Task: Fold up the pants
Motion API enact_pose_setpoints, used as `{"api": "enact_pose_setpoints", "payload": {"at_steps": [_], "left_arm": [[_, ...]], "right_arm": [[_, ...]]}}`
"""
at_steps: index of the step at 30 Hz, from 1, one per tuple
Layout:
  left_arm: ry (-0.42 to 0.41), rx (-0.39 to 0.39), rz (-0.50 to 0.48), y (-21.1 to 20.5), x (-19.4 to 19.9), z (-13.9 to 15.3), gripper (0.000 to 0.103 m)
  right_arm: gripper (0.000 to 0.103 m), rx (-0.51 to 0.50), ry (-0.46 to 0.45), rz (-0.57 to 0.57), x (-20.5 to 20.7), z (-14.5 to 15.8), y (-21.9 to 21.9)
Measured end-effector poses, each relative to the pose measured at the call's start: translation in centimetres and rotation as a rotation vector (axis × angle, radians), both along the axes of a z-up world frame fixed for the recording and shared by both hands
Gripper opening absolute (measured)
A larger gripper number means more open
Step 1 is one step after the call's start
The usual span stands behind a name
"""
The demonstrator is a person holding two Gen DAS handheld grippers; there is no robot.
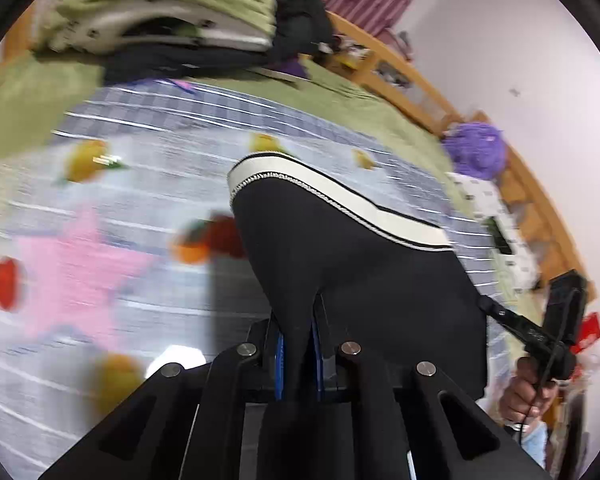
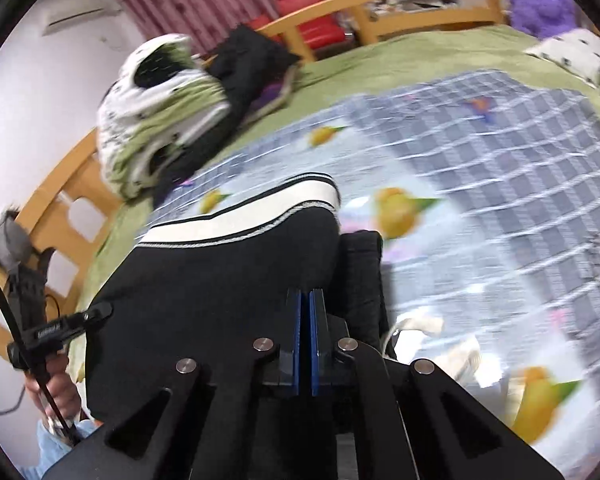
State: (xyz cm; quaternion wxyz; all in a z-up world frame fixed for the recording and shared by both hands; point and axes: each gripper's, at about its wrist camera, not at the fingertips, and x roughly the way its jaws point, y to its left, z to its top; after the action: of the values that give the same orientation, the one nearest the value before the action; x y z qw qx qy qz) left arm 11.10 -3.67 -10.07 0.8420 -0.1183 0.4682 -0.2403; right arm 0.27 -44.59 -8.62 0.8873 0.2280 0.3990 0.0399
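Now both grippers clamped on black pants with white striped waistband point(image 1: 340, 208), lifted over checked fruit-print sheet point(image 1: 100, 208): left gripper point(image 1: 298, 320), right gripper point(image 2: 310, 300). Risk: thin pinch slips, fabric drops, fold skews.

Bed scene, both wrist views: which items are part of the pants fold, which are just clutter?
In the job:
- black pants with white waistband
- left hand-held gripper, shut on the pants
- right hand-held gripper, shut on the pants

Lying about:
- fruit-print sheet
- folded bedding pile
- purple plush toy
- dark clothes
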Motion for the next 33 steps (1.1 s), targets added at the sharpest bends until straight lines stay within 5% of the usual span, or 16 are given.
{"api": "enact_pose_setpoints", "payload": {"at_steps": [5, 9, 13, 17, 23, 25, 29, 31, 33], "left_arm": [[-0.006, 0.032, 0.074, 5.2, 1.7, -0.7, 0.011], [0.044, 0.009, 0.080, 5.7, 2.4, -3.5, 0.014], [-0.002, 0.161, 0.075, 4.4, 1.5, -4.5, 0.038], [-0.047, 0.123, 0.086, 5.7, 0.9, -4.0, 0.061], [-0.058, 0.105, 0.138, 7.9, 0.7, -4.0, 0.061], [-0.059, 0.108, 0.159, 8.3, 0.7, -4.0, 0.061], [-0.067, 0.074, 0.173, 8.9, 0.5, -3.5, 0.061], [-0.083, 0.067, 0.168, 8.9, 0.2, -3.2, 0.061], [-0.079, 0.065, 0.146, 8.4, 0.0, -3.1, 0.061]], "right_arm": [[0.004, 0.092, -0.005, 0.071, 2.7, -2.4, 4.3], [0.005, -0.023, 0.055, 0.059, 4.6, -5.3, 6.1], [0.021, -0.028, 0.011, 0.031, 3.2, -4.0, 5.5], [0.022, -0.086, -0.025, 0.046, 4.5, -2.0, 6.0], [0.032, -0.066, 0.040, 0.055, 9.8, -4.1, 7.0], [0.014, -0.078, -0.003, 0.082, 9.2, -3.4, 7.4], [0.011, 0.060, -0.125, 0.055, 6.1, -0.1, 4.8], [0.012, -0.067, -0.087, 0.012, 5.5, -0.5, 4.5], [0.015, -0.082, 0.032, 0.011, 6.6, -3.3, 4.3]]}}
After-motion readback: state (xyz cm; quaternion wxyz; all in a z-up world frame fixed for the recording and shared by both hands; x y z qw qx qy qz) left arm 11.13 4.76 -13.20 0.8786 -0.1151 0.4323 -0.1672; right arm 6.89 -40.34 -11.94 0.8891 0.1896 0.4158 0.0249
